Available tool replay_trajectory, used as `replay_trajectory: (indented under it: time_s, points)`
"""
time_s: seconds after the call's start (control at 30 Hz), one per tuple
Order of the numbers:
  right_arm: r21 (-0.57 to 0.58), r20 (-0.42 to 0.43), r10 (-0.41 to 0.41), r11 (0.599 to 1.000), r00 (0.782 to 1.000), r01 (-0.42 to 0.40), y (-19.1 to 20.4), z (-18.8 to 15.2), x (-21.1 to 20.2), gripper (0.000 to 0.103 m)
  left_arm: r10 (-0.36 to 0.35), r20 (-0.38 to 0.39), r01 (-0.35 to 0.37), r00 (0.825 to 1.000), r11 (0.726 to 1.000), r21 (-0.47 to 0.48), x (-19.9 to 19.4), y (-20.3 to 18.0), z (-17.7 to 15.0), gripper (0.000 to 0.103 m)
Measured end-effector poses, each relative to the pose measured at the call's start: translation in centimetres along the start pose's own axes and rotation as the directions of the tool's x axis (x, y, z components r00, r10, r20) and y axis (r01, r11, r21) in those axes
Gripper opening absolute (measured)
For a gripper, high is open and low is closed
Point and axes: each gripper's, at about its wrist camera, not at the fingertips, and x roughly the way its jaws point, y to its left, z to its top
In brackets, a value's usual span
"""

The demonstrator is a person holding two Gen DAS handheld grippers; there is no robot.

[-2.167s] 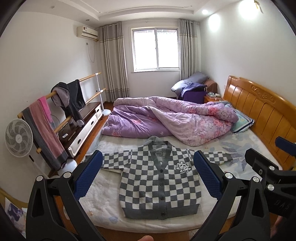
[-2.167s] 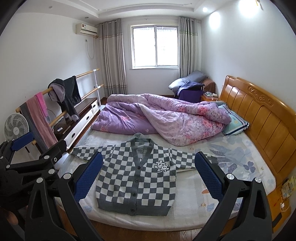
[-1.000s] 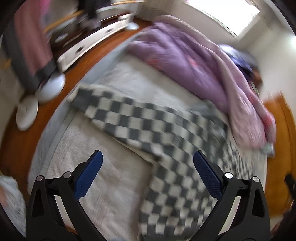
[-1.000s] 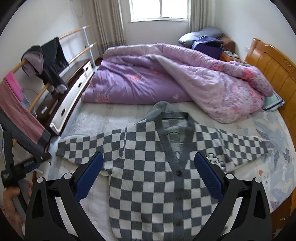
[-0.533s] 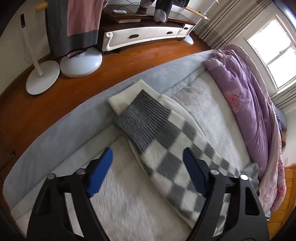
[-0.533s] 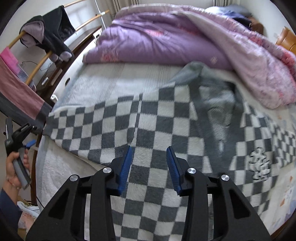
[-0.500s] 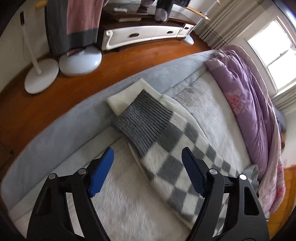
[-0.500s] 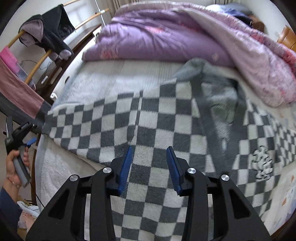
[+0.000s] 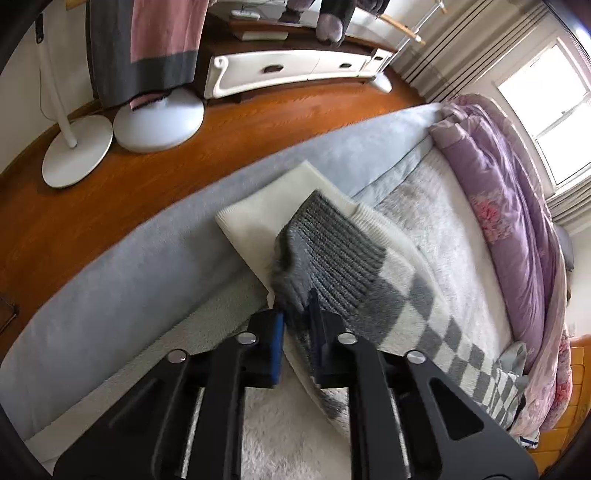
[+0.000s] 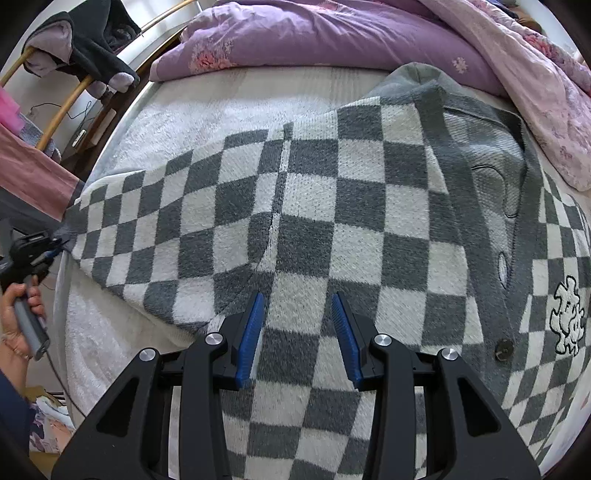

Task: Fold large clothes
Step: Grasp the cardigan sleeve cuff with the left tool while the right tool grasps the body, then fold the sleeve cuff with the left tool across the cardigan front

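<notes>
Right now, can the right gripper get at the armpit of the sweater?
Probably yes. The right gripper is open just over the sweater, with the armpit right ahead of its fingertips. Nothing lies between them, and the left gripper is off pinching the cuff.

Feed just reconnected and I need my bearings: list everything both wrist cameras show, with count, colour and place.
cardigan: one, grey and white checked, spread flat on the bed.
sleeve cuff: one, grey ribbed, at the bed's edge.
blanket: one, white fleecy, under the cardigan.
duvet: one, purple with pink flowers, bunched beyond the cardigan.
floor: orange-brown wood, beside the bed.
round bases: two, white, on the floor.
low cabinet: one, white, by the wall.
hanging cloth: one, pink and grey, above the bases.
dark garment: one, black and lilac, over a wooden rail.
window: one, bright, past the bed.
left gripper: black with blue pads, pinching the cuff.
right gripper: black with blue pads, open over the cardigan.
</notes>
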Motion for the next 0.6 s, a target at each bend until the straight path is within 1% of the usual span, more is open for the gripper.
replay_trajectory:
  time_s: [0.07,0.13,0.2,0.27,0.33,0.4,0.47,0.5,0.53,0.6]
  points:
    - [-0.007,-0.008,0.011,1.0,1.0,-0.011,0.2,0.4,0.8,0.037,-0.02,0.02,0.02,1.0,1.0,0.01,-0.9,-0.4,0.0,0.01]
    - [-0.011,-0.008,0.027,1.0,1.0,-0.027,0.4,0.6,1.6,0.037,-0.018,0.035,0.017,0.999,0.999,0.029,-1.7,-1.1,0.0,0.009]
    - [-0.001,-0.014,0.06,0.998,0.998,-0.06,0.4,1.0,2.8,0.027,-0.015,0.052,0.013,0.999,0.999,0.051,-3.3,-2.1,0.0,0.009]
    - [0.01,-0.021,0.087,0.996,0.996,-0.087,0.5,1.4,4.2,0.012,-0.018,0.087,0.01,0.996,0.996,0.084,-5.4,-3.3,-0.3,0.009]
    - [0.009,-0.05,0.055,0.998,0.997,-0.055,0.6,1.7,6.2,0.005,-0.037,0.121,0.023,0.992,0.993,0.112,-7.8,-4.9,-0.7,0.009]
    - [0.045,-0.101,0.069,0.997,0.992,-0.065,-0.1,1.6,8.5,0.003,-0.07,0.155,0.047,0.985,0.988,0.149,-10.3,-6.9,-1.3,0.009]
    - [0.063,-0.123,0.093,0.994,0.988,-0.085,-0.8,1.6,9.7,0.003,-0.103,0.19,0.06,0.976,0.974,0.22,-13.1,-9.8,-2.6,0.009]
    - [0.075,-0.127,0.109,0.992,0.986,-0.1,-1.1,1.8,9.8,0.003,-0.118,0.195,0.068,0.974,0.967,0.244,-14.0,-11.1,-3.3,0.009]
    - [0.093,-0.128,0.143,0.987,0.981,-0.132,-1.6,2.0,9.4,0.003,-0.142,0.197,0.087,0.97,0.961,0.263,-15.1,-12.6,-4.1,0.009]
    - [0.114,-0.088,0.208,0.974,0.974,-0.198,-3.2,2.1,7.3,0.003,-0.2,0.198,0.131,0.96,0.94,0.316,-17.2,-16.6,-6.4,0.009]
